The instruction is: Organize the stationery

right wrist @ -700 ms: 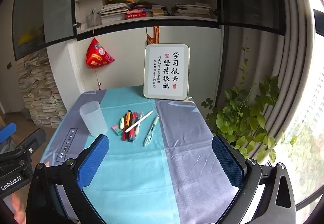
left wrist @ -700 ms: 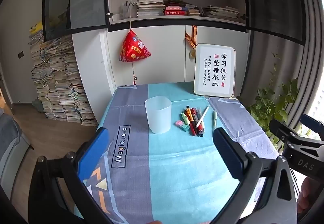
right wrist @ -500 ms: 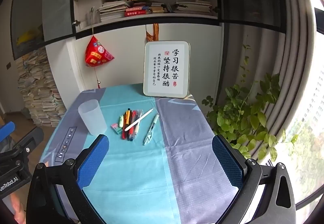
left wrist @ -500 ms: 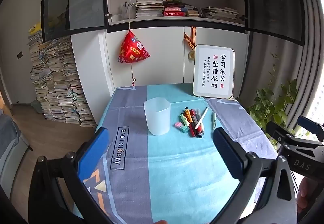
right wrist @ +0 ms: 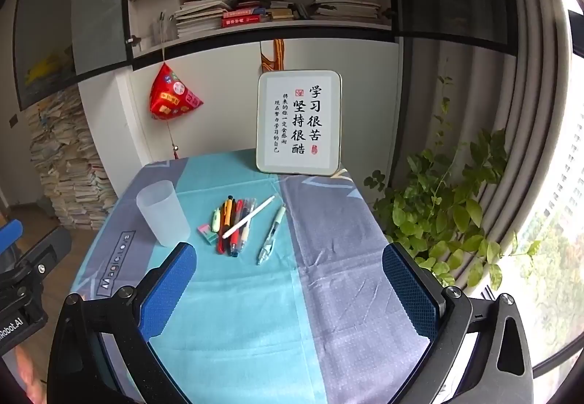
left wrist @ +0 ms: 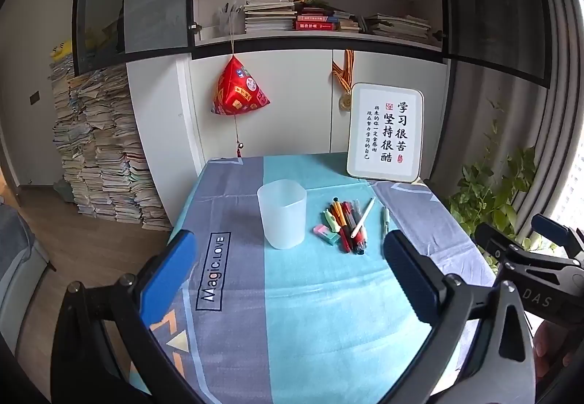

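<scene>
A translucent white cup (left wrist: pixel 281 213) stands upright on the table; it also shows in the right wrist view (right wrist: pixel 162 213). Right of it lies a bunch of several pens (left wrist: pixel 348 221) (right wrist: pixel 235 221) with a white pen (left wrist: pixel 363 217) (right wrist: pixel 248 217) across them, a pink-and-teal eraser (left wrist: pixel 326 233) (right wrist: pixel 208 234), and a pale green pen (left wrist: pixel 384 220) (right wrist: pixel 272 234) apart on the right. My left gripper (left wrist: pixel 288 270) is open and empty above the table's near part. My right gripper (right wrist: pixel 288 285) is open and empty, also short of the pens.
A framed calligraphy board (left wrist: pixel 385 132) (right wrist: pixel 299 123) stands at the table's back edge. The table (left wrist: pixel 328 312) has a teal and grey cloth. Book stacks (left wrist: pixel 98 156) stand on the floor at left, a leafy plant (right wrist: pixel 449 207) at right. A red pouch (left wrist: pixel 239 90) hangs behind.
Both grippers have risen and drawn slightly nearer the table's middle; the view shifts a little. Nothing on the table has moved.
</scene>
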A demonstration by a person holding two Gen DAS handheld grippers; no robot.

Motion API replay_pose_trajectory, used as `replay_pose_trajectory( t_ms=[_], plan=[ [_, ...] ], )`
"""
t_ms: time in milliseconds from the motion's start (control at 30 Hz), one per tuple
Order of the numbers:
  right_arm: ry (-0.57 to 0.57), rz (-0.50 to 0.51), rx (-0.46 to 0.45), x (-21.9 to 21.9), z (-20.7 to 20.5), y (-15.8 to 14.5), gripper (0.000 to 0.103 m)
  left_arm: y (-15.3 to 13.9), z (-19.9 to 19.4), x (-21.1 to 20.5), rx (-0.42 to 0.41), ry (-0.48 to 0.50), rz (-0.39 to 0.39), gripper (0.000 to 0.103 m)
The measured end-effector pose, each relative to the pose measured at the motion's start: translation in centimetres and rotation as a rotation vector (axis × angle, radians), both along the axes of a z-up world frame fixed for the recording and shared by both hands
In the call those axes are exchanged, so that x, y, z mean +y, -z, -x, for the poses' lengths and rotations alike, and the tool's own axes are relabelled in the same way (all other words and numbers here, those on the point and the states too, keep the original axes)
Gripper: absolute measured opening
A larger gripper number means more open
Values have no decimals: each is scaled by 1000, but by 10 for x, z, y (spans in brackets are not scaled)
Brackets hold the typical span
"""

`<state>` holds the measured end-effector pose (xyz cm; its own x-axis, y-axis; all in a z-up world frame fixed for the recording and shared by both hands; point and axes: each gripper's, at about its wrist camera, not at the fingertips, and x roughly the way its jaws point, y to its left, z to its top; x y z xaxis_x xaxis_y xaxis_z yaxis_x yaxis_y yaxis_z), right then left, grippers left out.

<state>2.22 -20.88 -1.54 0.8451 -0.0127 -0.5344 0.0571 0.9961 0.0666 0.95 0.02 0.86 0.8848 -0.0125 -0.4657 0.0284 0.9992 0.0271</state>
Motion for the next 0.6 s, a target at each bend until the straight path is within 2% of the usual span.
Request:
replay_pose_trajectory(
  t_ms=[600],
  plan=[
    [2, 0, 21, -2, -17, 7, 102, 3, -14, 2, 13, -14, -5, 102]
  ],
)
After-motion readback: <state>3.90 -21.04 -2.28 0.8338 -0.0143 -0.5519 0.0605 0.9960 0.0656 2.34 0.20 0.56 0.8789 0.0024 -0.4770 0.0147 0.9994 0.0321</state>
